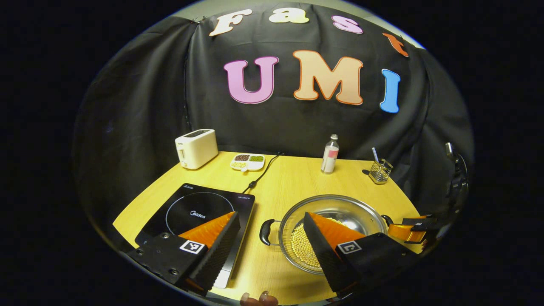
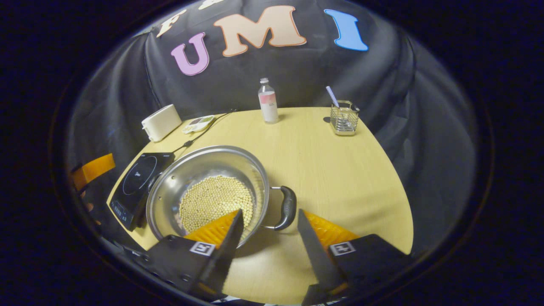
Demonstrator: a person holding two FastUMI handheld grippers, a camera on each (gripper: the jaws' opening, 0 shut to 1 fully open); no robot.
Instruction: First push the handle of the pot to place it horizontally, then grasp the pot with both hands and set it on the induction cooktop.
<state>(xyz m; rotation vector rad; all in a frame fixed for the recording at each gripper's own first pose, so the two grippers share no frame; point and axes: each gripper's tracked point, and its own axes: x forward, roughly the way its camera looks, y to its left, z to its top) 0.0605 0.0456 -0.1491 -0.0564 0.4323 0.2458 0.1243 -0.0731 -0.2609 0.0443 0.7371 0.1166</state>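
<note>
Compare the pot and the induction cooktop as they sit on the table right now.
The pot is round, shiny metal with raised walls and holds pale beans; the induction cooktop is a flat, black, squarish slab with nothing on it. The pot has loop handles at its sides; the cooktop has a cord running from its back edge. Both rest side by side on the wooden table, pot to the cooktop's right.

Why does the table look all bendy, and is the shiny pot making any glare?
Left gripper view: the fisheye lens curves the table edge, and the pot gleams brightly on its inner wall. Right gripper view: the table bends the same way, the pot rim shines softly, and a dark shadow lies under it near the handle.
</note>
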